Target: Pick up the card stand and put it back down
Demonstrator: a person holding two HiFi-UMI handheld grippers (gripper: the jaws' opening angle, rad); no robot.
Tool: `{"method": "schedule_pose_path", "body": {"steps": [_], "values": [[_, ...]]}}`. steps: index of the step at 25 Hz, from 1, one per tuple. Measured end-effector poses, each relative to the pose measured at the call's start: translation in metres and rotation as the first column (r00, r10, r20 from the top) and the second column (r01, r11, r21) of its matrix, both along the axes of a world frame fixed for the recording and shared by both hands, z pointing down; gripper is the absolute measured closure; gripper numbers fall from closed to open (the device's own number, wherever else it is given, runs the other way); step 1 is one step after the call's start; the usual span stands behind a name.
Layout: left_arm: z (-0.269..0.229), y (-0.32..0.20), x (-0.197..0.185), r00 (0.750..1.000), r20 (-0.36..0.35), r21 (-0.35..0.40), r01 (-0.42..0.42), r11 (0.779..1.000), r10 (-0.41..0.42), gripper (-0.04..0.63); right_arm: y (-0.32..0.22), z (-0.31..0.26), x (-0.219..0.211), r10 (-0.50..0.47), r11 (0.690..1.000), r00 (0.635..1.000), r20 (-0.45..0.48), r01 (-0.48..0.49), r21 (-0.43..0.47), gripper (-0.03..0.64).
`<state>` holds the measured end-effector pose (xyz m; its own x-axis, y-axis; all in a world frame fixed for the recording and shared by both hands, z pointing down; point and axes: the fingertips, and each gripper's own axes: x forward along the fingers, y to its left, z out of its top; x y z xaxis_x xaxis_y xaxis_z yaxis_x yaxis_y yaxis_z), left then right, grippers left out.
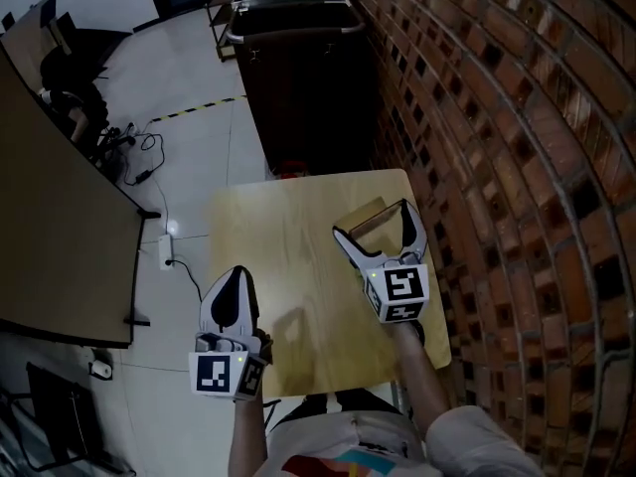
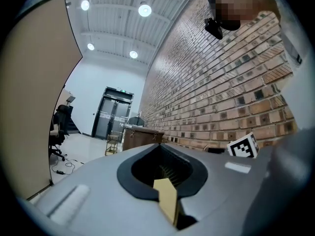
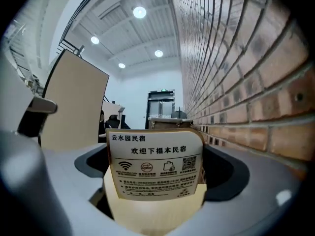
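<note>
Our right gripper [image 1: 375, 222] has its fingers apart. The card stand [image 3: 153, 168] sits between them on the table [image 1: 288, 227]. Our left gripper [image 1: 237, 276] has its fingers together.

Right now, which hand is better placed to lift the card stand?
The right. Its claw has the card stand between its jaws, over the table, though I can't tell whether it is clamped. The left claw is shut at the table's left edge, apart from the stand.
</note>
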<state>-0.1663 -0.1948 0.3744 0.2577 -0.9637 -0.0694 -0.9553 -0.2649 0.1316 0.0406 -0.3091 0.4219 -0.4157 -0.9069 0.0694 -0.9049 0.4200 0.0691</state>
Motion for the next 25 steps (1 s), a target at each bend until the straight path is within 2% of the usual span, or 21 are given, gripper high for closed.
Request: {"method": "schedule_pose_path", "body": {"steps": [4,9,18,25], "values": [[-0.019,0.013,0.009,1.000,-0.010,0.055,-0.026,0.998,0.027,0.589,0.062,-0.028,-0.003,-0.008,0.999,0.999,0.039,0.006,0.041,0.049],[-0.035,0.028,0.008,1.000,-0.010,0.097,-0.005,0.995,0.006,0.589,0.102,-0.036,-0.003,-0.013,0.999,0.997,0.071,0.011,0.040,0.049],[-0.042,0.043,0.018,0.999,0.017,0.108,-0.030,0.994,0.028,0.589,0.129,-0.060,0.004,-0.015,0.996,0.995,0.100,0.006,0.086,0.050],[-0.045,0.049,0.017,1.000,-0.018,0.116,-0.007,0.993,0.009,0.591,0.136,-0.056,0.007,-0.015,0.997,0.995,0.099,0.008,0.070,0.051]]}}
